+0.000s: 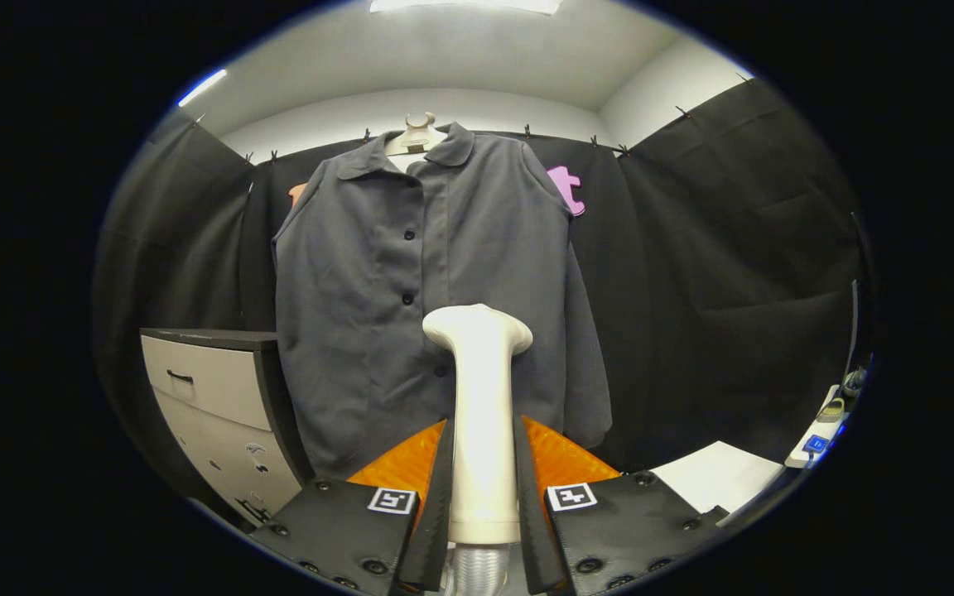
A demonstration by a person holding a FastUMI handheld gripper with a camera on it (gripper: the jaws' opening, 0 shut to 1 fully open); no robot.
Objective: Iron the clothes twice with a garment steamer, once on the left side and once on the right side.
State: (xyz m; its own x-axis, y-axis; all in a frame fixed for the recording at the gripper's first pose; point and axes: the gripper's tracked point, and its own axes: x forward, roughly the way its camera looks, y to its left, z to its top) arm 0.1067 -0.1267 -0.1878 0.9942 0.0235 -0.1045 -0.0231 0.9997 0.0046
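A dark grey buttoned shirt hangs on a pale hanger form against the booth's black wall. My gripper is shut on the cream handle of a garment steamer, which stands upright between the fingers. The steamer's flat head points at the shirt's lower middle, near the button placket, slightly right of it. I cannot tell whether the head touches the cloth. A ribbed hose leaves the handle's base.
A pale drawer cabinet with a dark top stands left of the shirt. A white surface lies low on the right, with a power strip beside it.
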